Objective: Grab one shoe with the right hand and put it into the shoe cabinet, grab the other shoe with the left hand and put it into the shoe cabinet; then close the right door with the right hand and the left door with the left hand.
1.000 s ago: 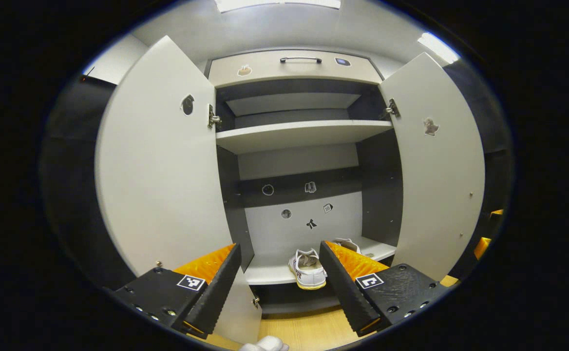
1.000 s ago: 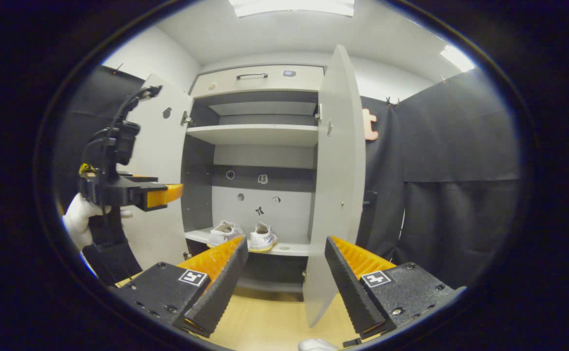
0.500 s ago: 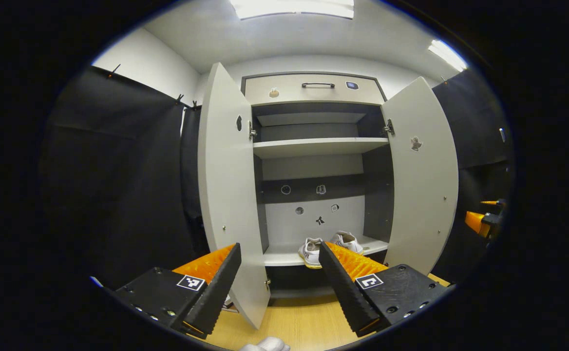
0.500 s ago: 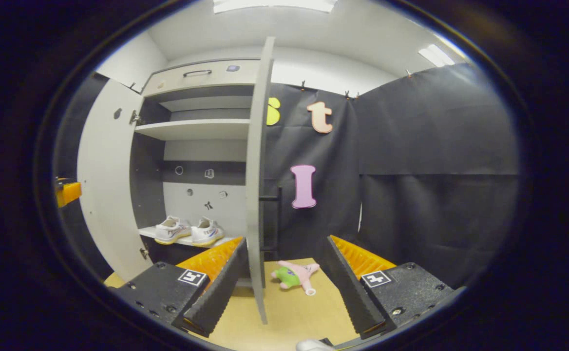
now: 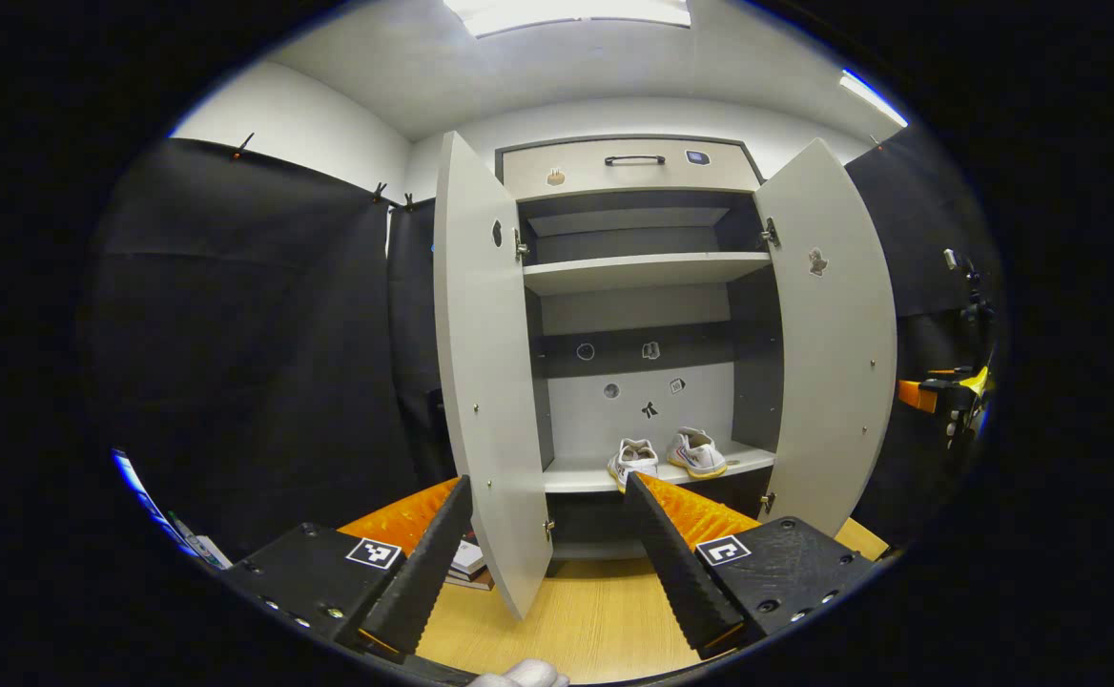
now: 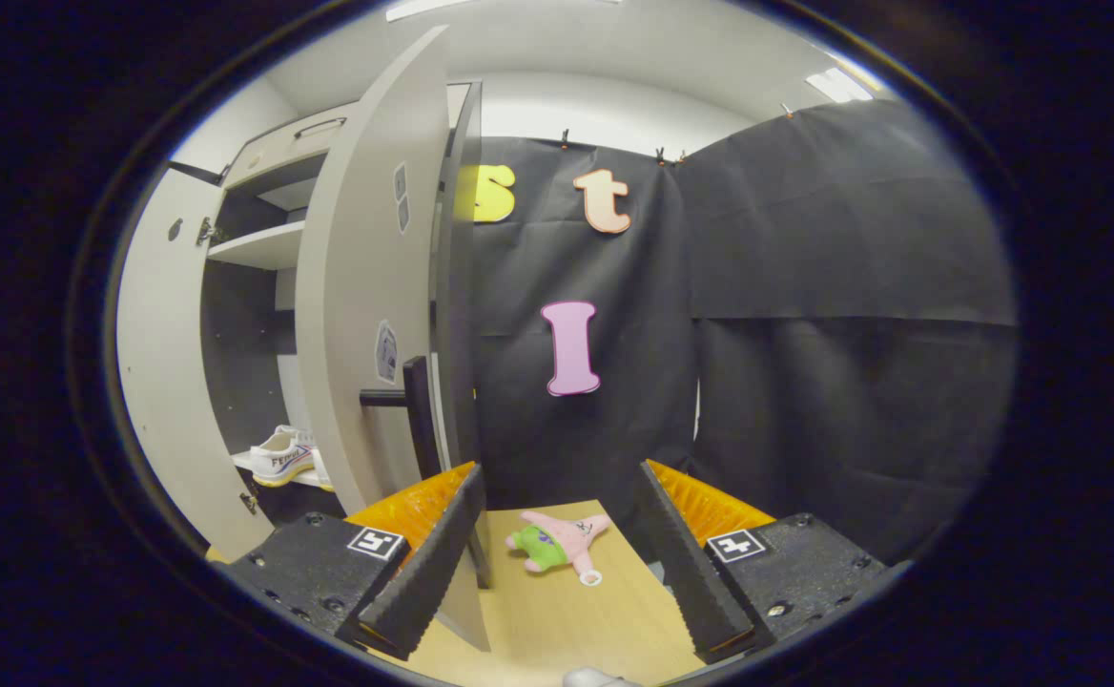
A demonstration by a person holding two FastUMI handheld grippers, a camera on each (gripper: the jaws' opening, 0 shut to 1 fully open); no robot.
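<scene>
The shoe cabinet (image 5: 648, 248) stands with both doors swung open. In the left gripper view, the left door (image 5: 485, 382) and the right door (image 5: 829, 334) flank an interior with an upper shelf (image 5: 643, 272) and a lower shelf (image 5: 576, 474). Two white shoes rest side by side on the lower shelf: one shoe (image 5: 634, 458) toward the middle, the other shoe (image 5: 695, 451) just beside it on the right, heels facing outward. Above the compartment sits a drawer front (image 5: 629, 167) with a dark handle. The left gripper (image 5: 543, 563) hangs in front of the cabinet, well apart from it, fingers spread wide with nothing between them; the lower edge of the left door appears in the gap. In the right gripper view, the right gripper (image 6: 562, 563) is positioned near the outer face of the right door (image 6: 371, 315), close to the door's dark handle (image 6: 404, 405) — its fingers are likewise spread, holding nothing and touching nothing. A shoe (image 6: 280, 458) is visible on the shelf past the door's edge. A pink and green plush toy (image 6: 557, 544) lies on the wooden floor (image 6: 557, 611) between the right gripper's fingers, farther off
</scene>
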